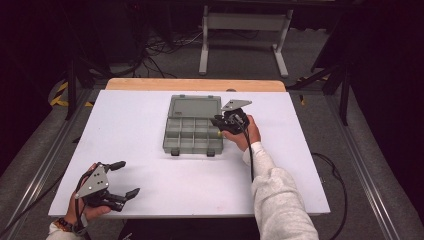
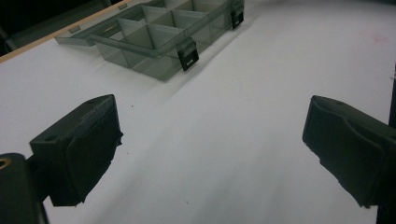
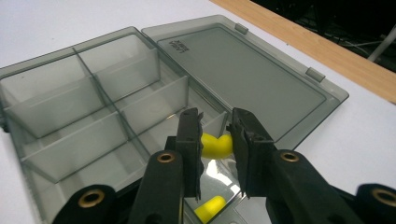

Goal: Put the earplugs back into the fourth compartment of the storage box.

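A smoky grey compartment box (image 1: 192, 131) lies open in the middle of the white table, its lid (image 3: 243, 79) flat behind it. My right gripper (image 3: 215, 121) hangs over the box's right edge, shut on a small bent yellow foam piece (image 3: 215, 145). A second yellow piece (image 3: 210, 207) lies in the compartment below the jaws. In the high view the right gripper (image 1: 218, 122) sits at the box's right side. My left gripper (image 1: 129, 178) rests near the table's front left corner, open and holding nothing, with the box (image 2: 154, 35) well ahead of its jaws (image 2: 210, 135).
The white table top (image 1: 150, 165) ends in a wooden strip (image 1: 195, 84) at the far edge. Beyond it are a white stand (image 1: 245, 35) and cables on the grey floor. A black cable trails from the right gripper along the sleeve (image 1: 280, 200).
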`<act>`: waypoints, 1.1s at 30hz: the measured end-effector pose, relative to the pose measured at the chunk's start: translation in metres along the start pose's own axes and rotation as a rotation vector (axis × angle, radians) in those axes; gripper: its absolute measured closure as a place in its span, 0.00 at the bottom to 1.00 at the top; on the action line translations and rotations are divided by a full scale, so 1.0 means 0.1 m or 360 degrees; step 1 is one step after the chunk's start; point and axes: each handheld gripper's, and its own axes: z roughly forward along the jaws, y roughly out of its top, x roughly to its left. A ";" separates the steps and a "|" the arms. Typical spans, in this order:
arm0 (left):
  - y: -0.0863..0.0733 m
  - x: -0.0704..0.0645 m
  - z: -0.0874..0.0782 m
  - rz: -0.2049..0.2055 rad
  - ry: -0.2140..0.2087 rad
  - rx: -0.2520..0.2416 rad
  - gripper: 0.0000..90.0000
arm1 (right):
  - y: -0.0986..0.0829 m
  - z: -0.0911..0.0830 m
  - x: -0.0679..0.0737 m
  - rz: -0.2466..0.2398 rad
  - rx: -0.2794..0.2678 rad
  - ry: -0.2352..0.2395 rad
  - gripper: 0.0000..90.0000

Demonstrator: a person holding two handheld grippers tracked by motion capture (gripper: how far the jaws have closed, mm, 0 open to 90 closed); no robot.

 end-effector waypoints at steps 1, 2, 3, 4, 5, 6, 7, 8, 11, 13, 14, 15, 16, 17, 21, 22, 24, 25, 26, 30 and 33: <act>0.00 0.00 0.01 0.0003 -0.0002 0.0009 0.06 | 0.00 0.01 -0.01 -0.0007 0.0013 -0.0014 0.82; 0.00 0.00 0.01 0.0007 -0.0001 0.0012 0.06 | -0.01 0.02 -0.02 -0.0006 0.0013 -0.0016 0.82; 0.00 -0.01 0.01 0.0012 -0.0002 0.0007 0.06 | -0.02 0.03 -0.03 0.0001 0.0014 -0.0020 0.82; 0.00 -0.01 0.00 0.0020 0.0001 0.0014 0.06 | -0.03 0.04 -0.04 0.0010 0.0022 -0.0026 0.81; 0.00 -0.01 0.00 0.0020 0.0001 0.0014 0.06 | -0.03 0.04 -0.04 0.0010 0.0022 -0.0026 0.81; 0.00 -0.01 0.00 0.0018 0.0003 0.0007 0.06 | -0.04 0.05 -0.05 0.0026 0.0014 -0.0014 0.81; 0.01 -0.01 0.00 0.0003 0.0003 -0.0005 0.06 | -0.04 0.05 -0.06 0.0043 -0.0002 -0.0003 0.80; 0.00 -0.01 0.00 0.0001 0.0000 -0.0004 0.06 | -0.03 0.06 -0.05 0.0028 0.0014 -0.0011 0.80; 0.01 -0.04 -0.01 0.0051 0.0003 0.0028 0.06 | -0.02 0.08 -0.03 -0.0034 0.0067 -0.0062 0.80; 0.01 -0.04 -0.01 0.0031 0.0004 0.0009 0.06 | -0.04 0.09 -0.06 0.0014 0.0041 -0.0043 0.79; 0.01 -0.04 -0.01 0.0026 0.0007 0.0005 0.06 | -0.04 0.09 -0.06 0.0036 0.0031 -0.0043 0.79; 0.01 -0.04 -0.01 0.0024 0.0004 0.0005 0.06 | -0.05 0.10 -0.07 0.0034 0.0040 -0.0040 0.79; 0.01 -0.04 -0.01 0.0028 -0.0001 0.0012 0.06 | -0.05 0.11 -0.07 0.0029 0.0048 -0.0035 0.79; 0.01 -0.05 0.00 0.0050 0.0000 0.0027 0.06 | -0.05 0.11 -0.06 0.0017 0.0064 -0.0048 0.78; 0.01 -0.05 -0.01 0.0045 0.0000 0.0022 0.06 | -0.07 0.13 -0.08 0.0047 0.0048 -0.0049 0.75; 0.01 -0.04 0.00 0.0036 -0.0001 0.0016 0.06 | -0.08 0.14 -0.09 0.0074 0.0038 -0.0036 0.75; 0.00 -0.03 0.01 0.0024 -0.0008 0.0026 0.06 | -0.10 0.16 -0.09 0.0065 0.0066 -0.0040 0.72; -0.01 -0.03 0.02 0.0034 -0.0010 0.0035 0.06 | -0.10 0.17 -0.09 0.0067 0.0066 -0.0034 0.71; -0.01 -0.03 0.01 0.0040 -0.0010 0.0043 0.06 | -0.11 0.16 -0.10 0.0065 0.0065 -0.0039 0.71; -0.01 -0.03 0.01 0.0021 -0.0014 0.0029 0.06 | -0.14 0.11 -0.12 0.0112 0.0014 -0.0056 0.67; -0.01 -0.04 0.02 0.0030 -0.0015 0.0045 0.07 | -0.15 0.05 -0.09 0.0052 0.0007 -0.0095 0.67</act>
